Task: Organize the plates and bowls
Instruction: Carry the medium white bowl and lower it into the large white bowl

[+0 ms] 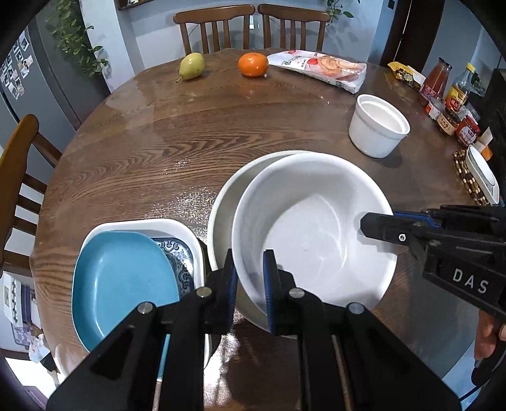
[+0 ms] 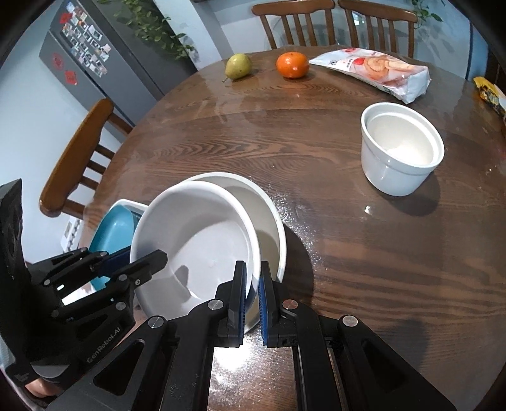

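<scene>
A white bowl [image 1: 313, 230] sits tilted inside a larger white bowl [image 1: 221, 202] on the round wooden table [image 1: 189, 142]. My left gripper [image 1: 249, 281] is shut on the near rim of the upper white bowl. My right gripper [image 2: 252, 291] is shut on the same bowl's [image 2: 196, 240] opposite rim; the larger bowl [image 2: 268, 221] shows behind it. A blue plate [image 1: 123, 281] lies in a white patterned dish [image 1: 177, 234] at the left. A small deep white bowl [image 1: 376, 126] stands at the far right, also in the right wrist view [image 2: 398, 151].
A pear [image 1: 191, 66], an orange [image 1: 253, 64] and a snack bag [image 1: 319, 68] lie at the table's far side. Sauce jars and bottles [image 1: 449, 98] stand at the right edge. Wooden chairs [image 1: 249, 28] surround the table.
</scene>
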Demonstrator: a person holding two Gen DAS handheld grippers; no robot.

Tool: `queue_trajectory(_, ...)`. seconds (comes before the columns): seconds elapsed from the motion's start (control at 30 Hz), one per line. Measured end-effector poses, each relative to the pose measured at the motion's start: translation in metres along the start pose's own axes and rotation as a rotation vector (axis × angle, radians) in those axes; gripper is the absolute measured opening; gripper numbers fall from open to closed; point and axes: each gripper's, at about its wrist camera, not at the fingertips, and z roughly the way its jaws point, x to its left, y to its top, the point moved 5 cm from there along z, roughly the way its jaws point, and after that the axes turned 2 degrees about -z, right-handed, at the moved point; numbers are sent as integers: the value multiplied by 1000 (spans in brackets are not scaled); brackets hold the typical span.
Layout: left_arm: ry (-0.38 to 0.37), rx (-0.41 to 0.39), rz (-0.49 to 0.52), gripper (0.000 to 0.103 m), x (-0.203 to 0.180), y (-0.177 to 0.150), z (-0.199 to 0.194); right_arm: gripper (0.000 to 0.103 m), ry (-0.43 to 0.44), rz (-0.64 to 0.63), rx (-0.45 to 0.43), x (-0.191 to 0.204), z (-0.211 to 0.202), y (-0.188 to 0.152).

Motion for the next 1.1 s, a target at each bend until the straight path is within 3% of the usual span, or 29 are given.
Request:
queue_trajectory(0.83,27,-27,55,16,-5,-1,3,8,-70,-35,-22,3,-2,3)
queue_trajectory(1.1,8,-70,53,44,-12,3,-9,11,-69,-33,-49,4,-9,3)
